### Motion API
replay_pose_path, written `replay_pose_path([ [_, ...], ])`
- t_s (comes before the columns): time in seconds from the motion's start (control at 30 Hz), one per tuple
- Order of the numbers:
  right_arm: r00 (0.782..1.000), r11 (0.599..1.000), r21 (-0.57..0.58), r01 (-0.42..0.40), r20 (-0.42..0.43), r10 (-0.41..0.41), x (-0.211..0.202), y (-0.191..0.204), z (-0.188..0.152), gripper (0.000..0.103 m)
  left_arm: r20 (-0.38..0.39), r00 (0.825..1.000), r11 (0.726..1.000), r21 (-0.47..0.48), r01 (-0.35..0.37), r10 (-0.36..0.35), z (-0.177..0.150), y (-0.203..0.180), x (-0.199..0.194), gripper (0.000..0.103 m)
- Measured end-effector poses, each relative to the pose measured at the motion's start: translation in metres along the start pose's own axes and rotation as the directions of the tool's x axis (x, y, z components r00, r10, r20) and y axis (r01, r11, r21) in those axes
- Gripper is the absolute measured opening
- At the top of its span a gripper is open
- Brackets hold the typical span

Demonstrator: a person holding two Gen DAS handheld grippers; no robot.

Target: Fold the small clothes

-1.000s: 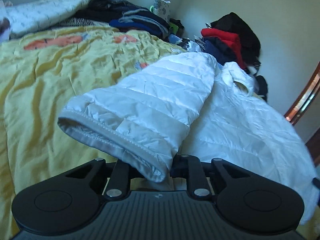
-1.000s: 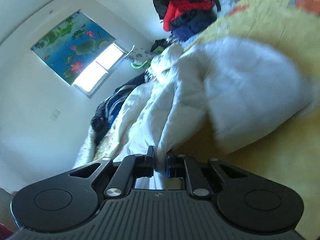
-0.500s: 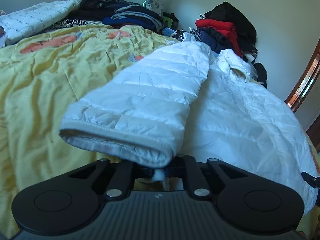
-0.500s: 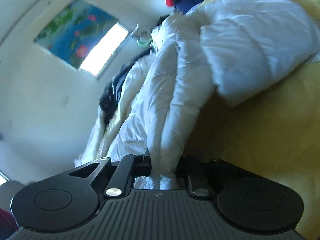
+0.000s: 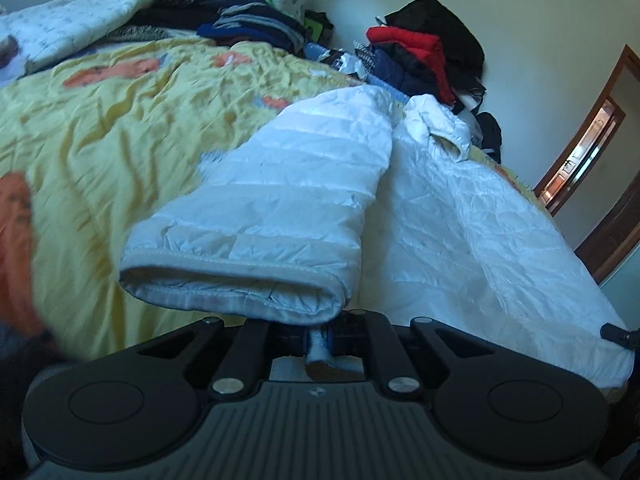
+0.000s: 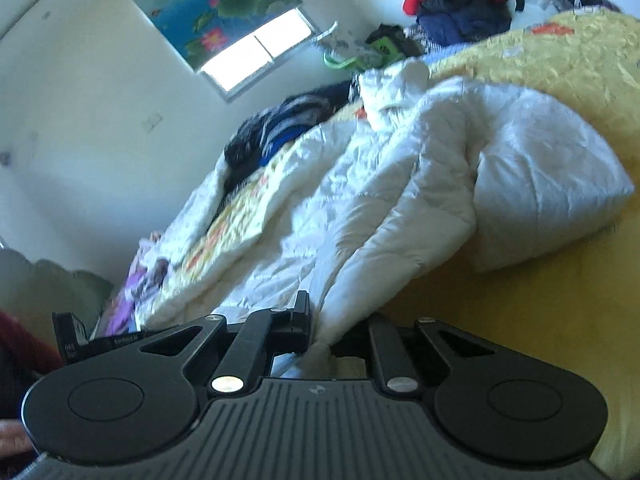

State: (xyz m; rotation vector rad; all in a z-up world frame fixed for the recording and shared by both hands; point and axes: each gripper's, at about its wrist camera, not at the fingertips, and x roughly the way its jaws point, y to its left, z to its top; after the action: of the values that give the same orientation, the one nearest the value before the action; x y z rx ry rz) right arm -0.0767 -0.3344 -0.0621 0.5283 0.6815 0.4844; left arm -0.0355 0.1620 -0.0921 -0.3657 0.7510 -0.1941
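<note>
A white quilted puffer jacket [image 5: 460, 216] is lying on the bed, on a crumpled yellow bedspread [image 5: 100, 140] with orange patches. Its long axis is running away from the left wrist camera, hem near the lens and collar [image 5: 438, 124] at the far end, pointing toward the wall. One sleeve [image 5: 280, 208] is stretching back toward the camera from the shoulder, cuff opening facing the lens and lifted just above the bedspread.

The left claw [image 5: 320, 340] is pinched together on a small fold of the cuff's lower edge; the white fabric is showing between its two fingers.

In the right wrist view the jacket [image 6: 360, 208] is running up and away from the lens, with its other sleeve [image 6: 548, 176] lying bunched on the yellow bedspread [image 6: 560, 60] to the right. The right claw [image 6: 320, 344] is clamped on a ridge of the jacket's near edge, the cloth rising straight out from between its fingers.

Beyond the collar, a pile of clothes [image 5: 424, 48] in black, red and navy is heaped against the wall. Another dark stack of folded clothes [image 5: 240, 24] is sitting at the far side of the bed beside a white quilt [image 5: 72, 32]. A wooden door frame [image 5: 592, 132] is standing to the right. Above the bed, a lotus-print blind [image 6: 216, 4] is hanging half down over a bright window [image 6: 256, 52].
</note>
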Motion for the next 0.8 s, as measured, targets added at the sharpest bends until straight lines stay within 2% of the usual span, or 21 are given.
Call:
replay_pose_path([
  [0.1,1.0,0.999,0.053,-0.006,-0.001,0.006,0.004,-0.014,-0.016,0.015,-0.011,1.0,0.999,0.034,-0.021,0.022,-0.013,0.003,0.004,0.008],
  [0.17,0.997,0.994,0.096,-0.06,0.048,0.056,0.004,-0.029,-0.025,0.02,-0.01,1.0,1.0,0.016,-0.009,0.01,-0.02,0.005,0.006,0.008],
  [0.2,0.995,0.988,0.131,-0.077,0.066,0.069,0.003,-0.037,-0.027,0.025,0.0,1.0,1.0,0.005,0.003,-0.003,-0.023,0.006,0.005,0.009],
  [0.23,0.992,0.975,0.198,-0.096,0.099,0.078,0.0,-0.049,-0.029,0.043,0.019,1.0,1.0,-0.003,0.019,-0.019,-0.024,0.007,0.001,0.011],
  [0.3,0.975,0.944,0.293,-0.151,0.199,0.095,-0.013,-0.07,-0.033,0.057,0.063,0.996,0.998,-0.029,0.058,-0.056,-0.027,0.01,-0.011,0.015],
  [0.37,0.955,0.911,0.377,-0.168,0.291,0.056,-0.03,-0.094,-0.033,0.055,0.112,0.989,0.992,-0.072,0.103,-0.094,-0.028,0.017,-0.026,0.018],
  [0.4,0.946,0.878,0.446,-0.174,0.324,0.023,-0.039,-0.109,-0.034,0.055,0.138,0.985,0.988,-0.096,0.12,-0.107,-0.026,0.022,-0.034,0.02],
  [0.5,0.926,0.778,0.606,-0.167,0.367,-0.087,-0.053,-0.151,-0.034,0.055,0.233,0.967,0.977,-0.158,0.143,-0.104,-0.019,0.033,-0.059,0.033],
  [0.53,0.92,0.761,0.63,-0.154,0.373,-0.123,-0.054,-0.162,-0.032,0.055,0.265,0.959,0.973,-0.174,0.155,-0.105,-0.016,0.037,-0.066,0.043],
  [0.57,0.911,0.744,0.652,-0.146,0.382,-0.156,-0.054,-0.171,-0.029,0.055,0.298,0.949,0.967,-0.192,0.168,-0.105,-0.012,0.04,-0.072,0.058],
  [0.6,0.905,0.724,0.673,-0.15,0.388,-0.174,-0.051,-0.178,-0.028,0.057,0.332,0.939,0.962,-0.211,0.17,-0.094,-0.007,0.042,-0.077,0.065],
  [0.63,0.899,0.704,0.684,-0.194,0.41,-0.151,-0.045,-0.187,-0.023,0.058,0.352,0.933,0.961,-0.225,0.16,-0.073,-0.004,0.042,-0.081,0.072],
  [0.7,0.886,0.686,0.685,-0.245,0.446,-0.128,-0.035,-0.195,-0.012,0.067,0.37,0.927,0.965,-0.219,0.147,-0.057,0.007,0.038,-0.083,0.072],
  [0.77,0.883,0.687,0.691,-0.224,0.442,-0.157,-0.02,-0.197,0.003,0.066,0.38,0.923,0.968,-0.205,0.147,-0.059,0.016,0.026,-0.079,0.072],
  [0.8,0.887,0.692,0.695,-0.195,0.425,-0.178,-0.013,-0.198,0.012,0.06,0.372,0.925,0.969,-0.186,0.161,-0.082,0.02,0.017,-0.073,0.072],
])
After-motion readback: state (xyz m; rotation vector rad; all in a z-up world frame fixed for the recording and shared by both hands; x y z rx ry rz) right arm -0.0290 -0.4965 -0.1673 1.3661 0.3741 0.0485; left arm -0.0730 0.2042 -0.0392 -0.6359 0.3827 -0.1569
